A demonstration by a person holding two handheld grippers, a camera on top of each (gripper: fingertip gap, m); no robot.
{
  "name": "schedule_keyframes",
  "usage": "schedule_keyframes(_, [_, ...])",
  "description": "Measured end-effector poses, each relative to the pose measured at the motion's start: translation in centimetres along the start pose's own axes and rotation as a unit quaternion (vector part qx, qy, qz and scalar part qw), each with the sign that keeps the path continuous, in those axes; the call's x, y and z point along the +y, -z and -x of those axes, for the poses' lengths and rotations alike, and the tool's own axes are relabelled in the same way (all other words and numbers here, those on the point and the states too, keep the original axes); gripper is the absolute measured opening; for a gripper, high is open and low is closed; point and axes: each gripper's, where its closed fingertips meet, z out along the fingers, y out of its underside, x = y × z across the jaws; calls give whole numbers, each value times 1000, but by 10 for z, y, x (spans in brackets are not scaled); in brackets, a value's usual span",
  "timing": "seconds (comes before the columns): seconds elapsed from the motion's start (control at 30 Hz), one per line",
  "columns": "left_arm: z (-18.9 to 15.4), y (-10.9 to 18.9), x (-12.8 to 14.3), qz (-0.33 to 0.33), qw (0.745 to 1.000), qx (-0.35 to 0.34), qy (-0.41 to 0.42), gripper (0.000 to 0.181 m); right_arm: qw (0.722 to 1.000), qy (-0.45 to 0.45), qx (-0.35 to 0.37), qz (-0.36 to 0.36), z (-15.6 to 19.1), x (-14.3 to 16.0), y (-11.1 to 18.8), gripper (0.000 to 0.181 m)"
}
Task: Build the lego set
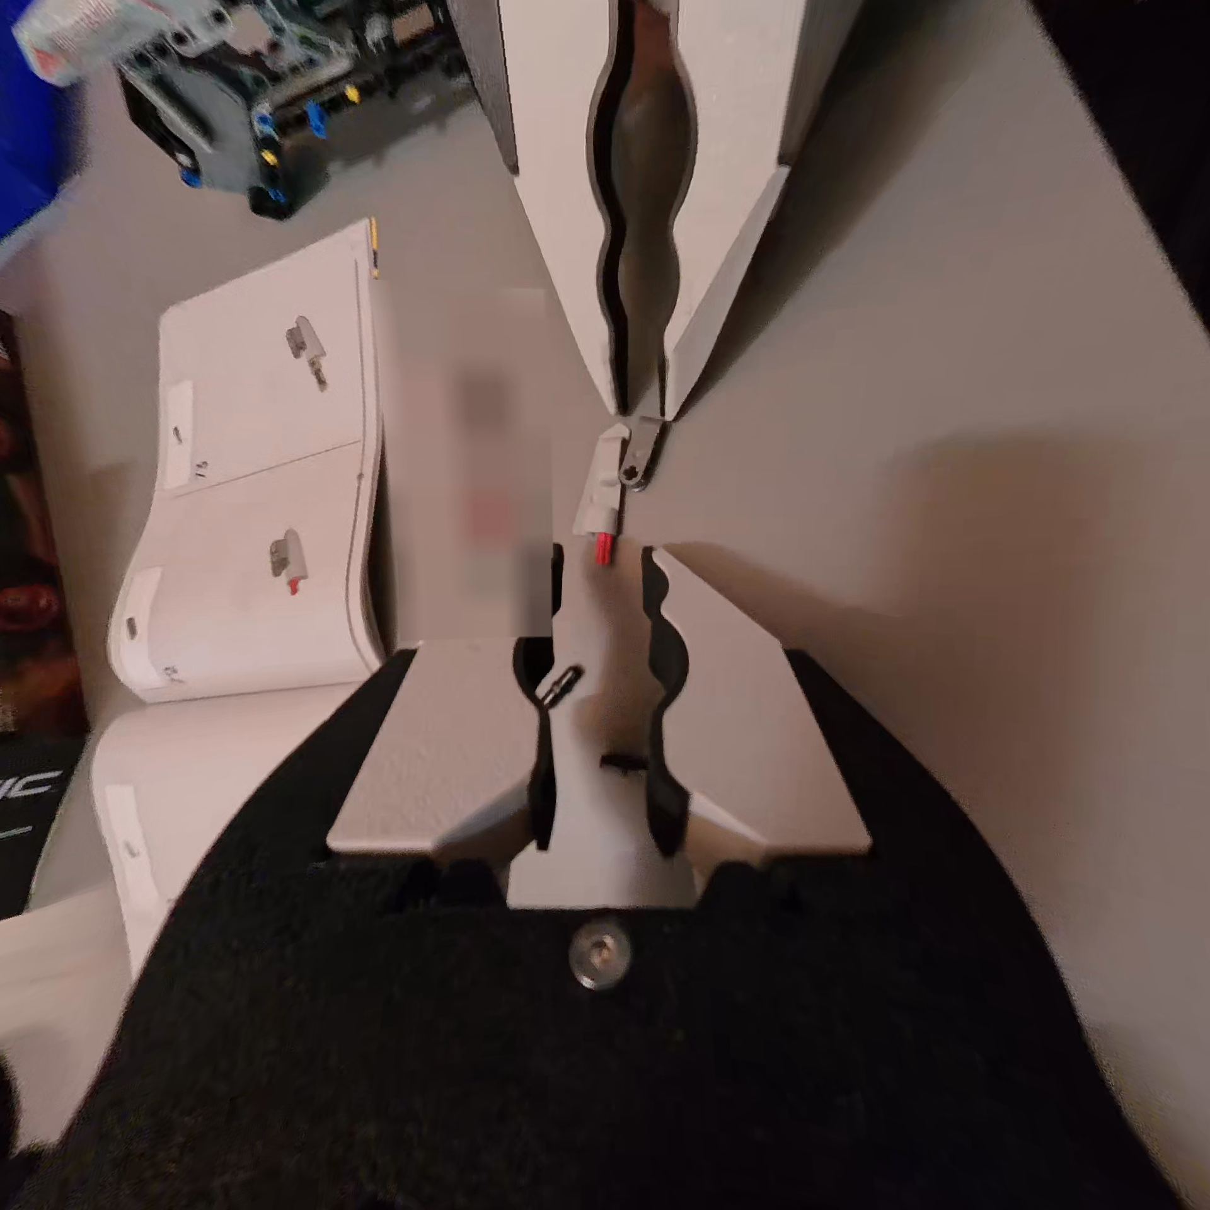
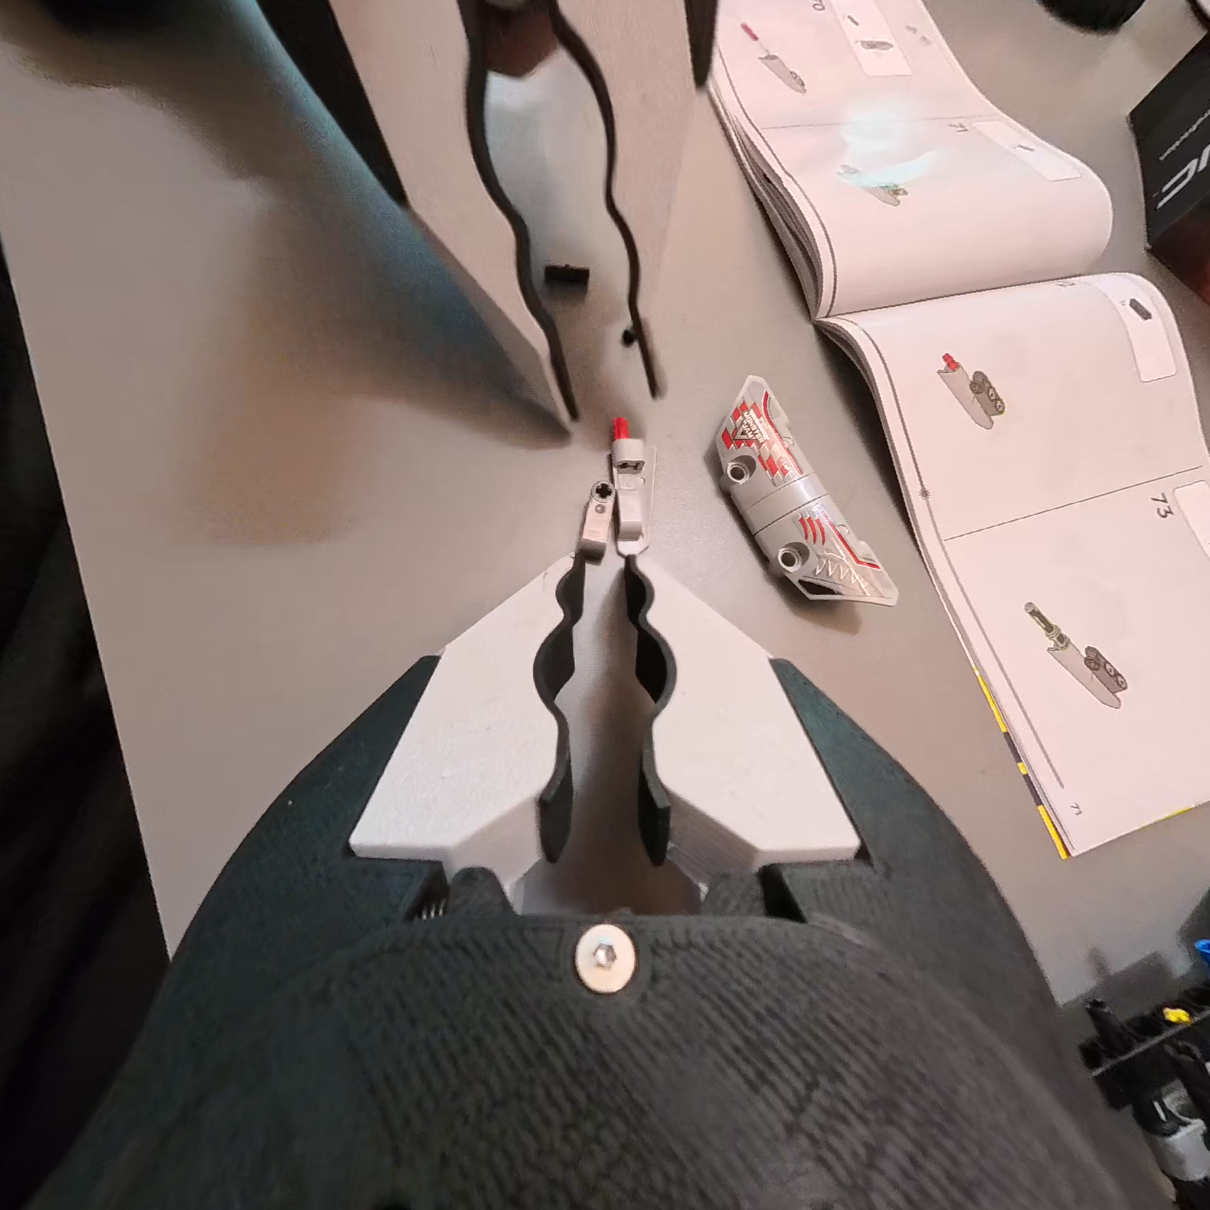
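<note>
The right gripper (image 2: pixel 601 556) pinches a small grey lego assembly (image 2: pixel 622 497) with a red pin (image 2: pixel 619 429) above the table (image 2: pixel 327 458), tips narrow. The left gripper (image 1: pixel 602 550) faces it, jaws apart and empty, the red pin at its tips. A printed grey lego panel (image 2: pixel 795 504) lies beside, near the open instruction booklet (image 2: pixel 1047 524)
</note>
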Motion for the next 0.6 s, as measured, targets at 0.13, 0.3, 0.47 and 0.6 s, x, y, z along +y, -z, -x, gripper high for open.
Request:
schedule_keyframes(0.13, [4, -15, -1, 3, 999, 3, 40, 11, 1000, 13, 4, -1, 2, 0, 0, 11])
schedule_keyframes(0.3, [4, -16, -1, 7, 997, -27, 67, 7, 1000, 29, 3, -6, 4, -1, 2, 20])
schedule_keyframes(0.47, [-4, -3, 0, -6, 993, -9, 117, 7, 993, 94, 60, -27, -6, -5, 5, 27])
schedule_keyframes(0.6, [-2, 19, -10, -66, 971, 66, 221, 7, 971, 203, 105, -77, 1, -22, 4, 27])
